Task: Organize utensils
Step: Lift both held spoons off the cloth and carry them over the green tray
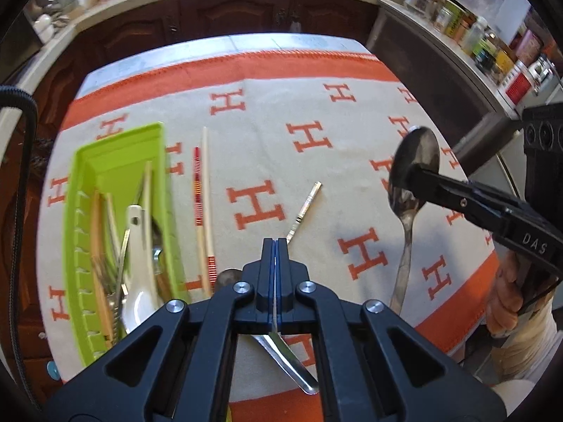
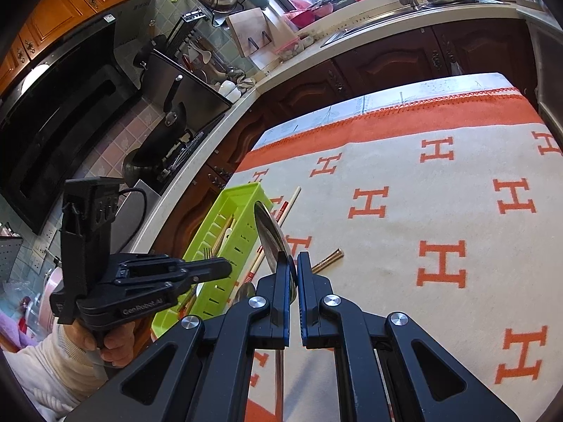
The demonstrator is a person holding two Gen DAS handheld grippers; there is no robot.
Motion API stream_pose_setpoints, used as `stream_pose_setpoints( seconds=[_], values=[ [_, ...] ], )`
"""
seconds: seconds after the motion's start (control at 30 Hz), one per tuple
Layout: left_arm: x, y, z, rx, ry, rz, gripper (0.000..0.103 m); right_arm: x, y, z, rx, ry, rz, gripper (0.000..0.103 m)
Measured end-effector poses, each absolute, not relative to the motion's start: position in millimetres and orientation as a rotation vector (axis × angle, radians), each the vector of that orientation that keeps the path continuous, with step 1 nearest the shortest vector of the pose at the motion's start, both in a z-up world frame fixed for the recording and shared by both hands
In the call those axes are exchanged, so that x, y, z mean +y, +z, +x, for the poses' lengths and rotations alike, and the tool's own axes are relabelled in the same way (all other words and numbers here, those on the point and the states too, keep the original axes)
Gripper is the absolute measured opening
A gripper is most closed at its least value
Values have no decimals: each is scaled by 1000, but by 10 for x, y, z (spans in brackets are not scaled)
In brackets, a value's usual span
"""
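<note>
Steel is what I hold on both sides. My right gripper (image 2: 292, 267) pinches a large dark spoon (image 1: 410, 190) at the neck just below its bowl, and the long handle hangs free, lifted clear of the cloth (image 1: 316, 161) over the right side of the worktop. My left gripper (image 1: 275, 246), pressed together, clamps a thinner shiny utensil (image 1: 292, 362) whose kind I cannot tell; one end pokes out ahead of the tips, the other trails beneath.

Risk first: a neck grip puts all the spoon's weight below the pads, so I judge it could swing or slide out if I tilt it sharply. A dangling handle could also catch the wall of the green tray (image 1: 105, 161) or knock the cutlery already inside. The left piece is held on a narrow edge and could twist.

That tray lies along the worktop's left edge, with a pair of chopsticks (image 1: 204, 190) loose on the cloth just beside it.

My left gripper points steeply down near the front edge. My right slopes gently toward the tray, a hand (image 1: 503, 295) gripping its handle.
</note>
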State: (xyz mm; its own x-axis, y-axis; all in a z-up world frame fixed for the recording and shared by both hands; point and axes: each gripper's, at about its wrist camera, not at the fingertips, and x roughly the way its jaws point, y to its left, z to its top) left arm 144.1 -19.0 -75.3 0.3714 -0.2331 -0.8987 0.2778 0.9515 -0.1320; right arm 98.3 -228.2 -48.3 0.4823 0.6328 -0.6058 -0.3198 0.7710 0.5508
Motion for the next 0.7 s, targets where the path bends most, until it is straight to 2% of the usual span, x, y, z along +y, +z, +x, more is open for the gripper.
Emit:
stream_pose_setpoints(
  seconds=[0.43, 0.53, 0.57, 0.6, 0.7],
  values=[
    [-451, -1266, 1604, 1261, -410, 165, 2, -2341, -585, 1041, 919, 596, 407, 4],
    [-495, -1304, 1603, 1254, -410, 192, 31, -2357, -627, 1071, 926, 594, 414, 3],
    [-501, -1311, 1604, 1251, -407, 198, 45, -2360, -641, 1078, 929, 594, 416, 3],
    [-508, -1318, 1601, 1246, -404, 204, 48, -2360, -657, 1088, 932, 594, 418, 3],
    [-518, -1382, 1627, 1258, -396, 213, 46, -2352, -706, 1124, 940, 591, 422, 3]
  ],
)
